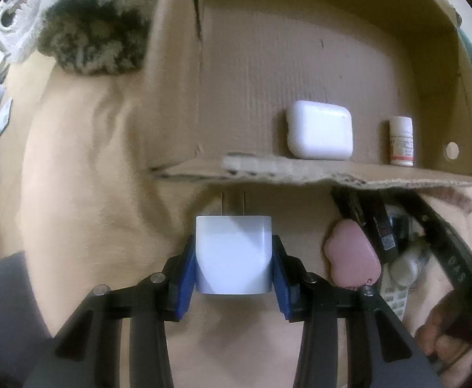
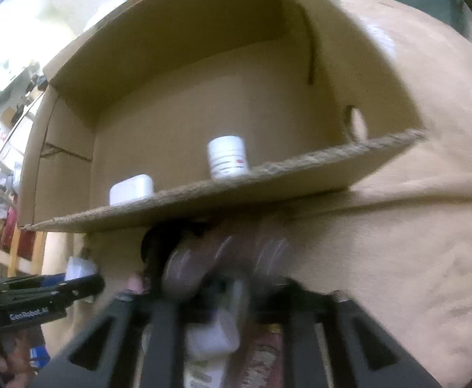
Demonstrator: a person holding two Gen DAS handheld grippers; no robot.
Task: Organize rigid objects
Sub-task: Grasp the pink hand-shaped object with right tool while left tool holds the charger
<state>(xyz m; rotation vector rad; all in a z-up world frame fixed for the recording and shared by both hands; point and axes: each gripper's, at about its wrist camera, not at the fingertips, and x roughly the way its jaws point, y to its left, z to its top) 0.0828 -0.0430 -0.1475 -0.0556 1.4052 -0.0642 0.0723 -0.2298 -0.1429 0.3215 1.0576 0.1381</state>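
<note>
My left gripper (image 1: 234, 258) is shut on a white charger plug (image 1: 234, 255); its blue pads (image 1: 187, 274) press both sides and the two prongs point toward the cardboard box (image 1: 268, 174). Inside the box a white earbuds case (image 1: 319, 134) lies beside an upright white pill bottle (image 1: 401, 140). My right gripper (image 1: 370, 223) reaches in just below the box's front edge, next to a pink cloud-shaped case (image 1: 352, 252). In the right wrist view that gripper (image 2: 223, 278) is blurred with its jaws together, over a blurred dark brownish object (image 2: 184, 268); whether it grips anything I cannot tell.
A beige cloth (image 1: 84, 168) covers the surface. A small white bottle (image 1: 407, 265) and a blister pack (image 1: 394, 300) lie right of the pink case. A fluffy dark-and-cream textile (image 1: 93, 32) sits left of the box. A hand (image 1: 442, 326) is at lower right.
</note>
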